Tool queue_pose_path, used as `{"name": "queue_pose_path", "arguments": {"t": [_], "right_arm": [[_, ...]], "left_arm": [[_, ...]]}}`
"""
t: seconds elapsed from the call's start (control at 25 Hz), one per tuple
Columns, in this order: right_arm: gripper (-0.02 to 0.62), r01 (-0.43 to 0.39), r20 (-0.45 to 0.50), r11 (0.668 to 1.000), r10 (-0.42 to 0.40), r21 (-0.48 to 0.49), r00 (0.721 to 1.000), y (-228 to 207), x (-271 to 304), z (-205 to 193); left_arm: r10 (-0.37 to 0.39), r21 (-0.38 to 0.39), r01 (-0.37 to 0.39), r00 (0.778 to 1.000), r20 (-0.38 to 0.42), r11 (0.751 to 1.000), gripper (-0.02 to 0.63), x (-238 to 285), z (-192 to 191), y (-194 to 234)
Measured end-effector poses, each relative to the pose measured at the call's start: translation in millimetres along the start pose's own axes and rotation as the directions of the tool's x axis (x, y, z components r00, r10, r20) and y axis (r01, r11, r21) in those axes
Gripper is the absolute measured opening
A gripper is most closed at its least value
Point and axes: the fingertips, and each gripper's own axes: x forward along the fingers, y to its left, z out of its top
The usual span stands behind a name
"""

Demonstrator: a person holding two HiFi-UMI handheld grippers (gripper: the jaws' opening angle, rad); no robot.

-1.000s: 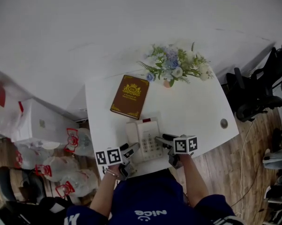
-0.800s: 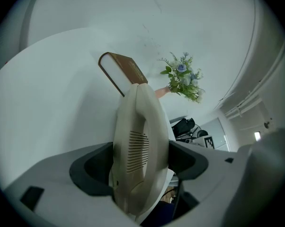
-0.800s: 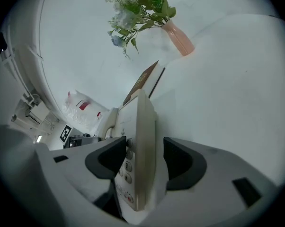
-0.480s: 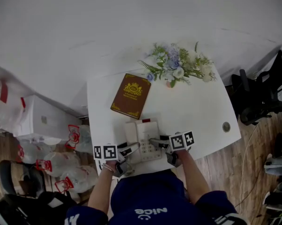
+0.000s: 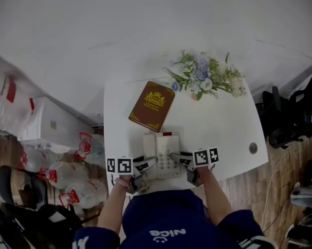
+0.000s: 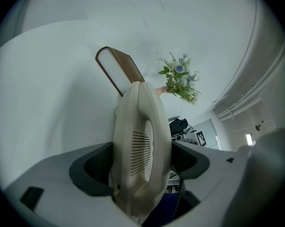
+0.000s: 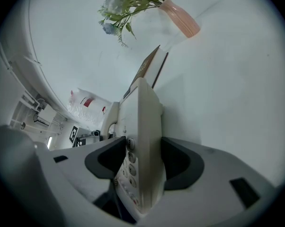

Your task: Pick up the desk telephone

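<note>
The cream desk telephone point(image 5: 164, 150) is at the front of the white desk point(image 5: 218, 123). My left gripper point(image 5: 148, 163) comes in from its left side. In the left gripper view the handset point(image 6: 141, 126) fills the gap of that gripper point(image 6: 142, 161), both pads touching it, though its jaws have just been opening. My right gripper point(image 5: 178, 156) comes in from the right. In the right gripper view that gripper point(image 7: 143, 162) is shut on the phone's body point(image 7: 146, 117), one pad on the keypad face and one on the underside.
A brown book point(image 5: 152, 105) lies behind the phone, and a pink vase of flowers point(image 5: 203, 79) stands at the back right. A cable hole point(image 5: 253, 148) is near the desk's right edge. Bags point(image 5: 68, 178) and a white box point(image 5: 47, 131) sit left of the desk, with chairs point(image 5: 293, 118) to its right.
The head view has drifted, so the desk now sits a little further right in the picture. Both grippers stay at the phone's two sides; the right one has tilted slightly.
</note>
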Motion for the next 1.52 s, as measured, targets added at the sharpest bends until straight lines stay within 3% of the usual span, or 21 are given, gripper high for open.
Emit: {"name": "queue_pose_path", "arguments": {"t": [0.6,1.0,1.52], "right_arm": [[0.249,0.046,0.104,0.999,-0.045,-0.008,0.994,5,-3,2],[0.247,0.051,0.135,0.998,-0.047,-0.027,0.99,18,-7,-3],[0.247,0.065,0.208,0.995,-0.047,-0.08,0.977,46,-20,3]], "left_arm": [[0.007,-0.01,-0.006,0.998,0.063,1.0,0.38,-5,4,-1],[-0.008,0.02,0.007,0.999,0.048,1.0,0.38,-15,2,-9],[-0.046,0.07,0.039,0.995,0.092,0.997,0.38,-33,11,-32]]}}
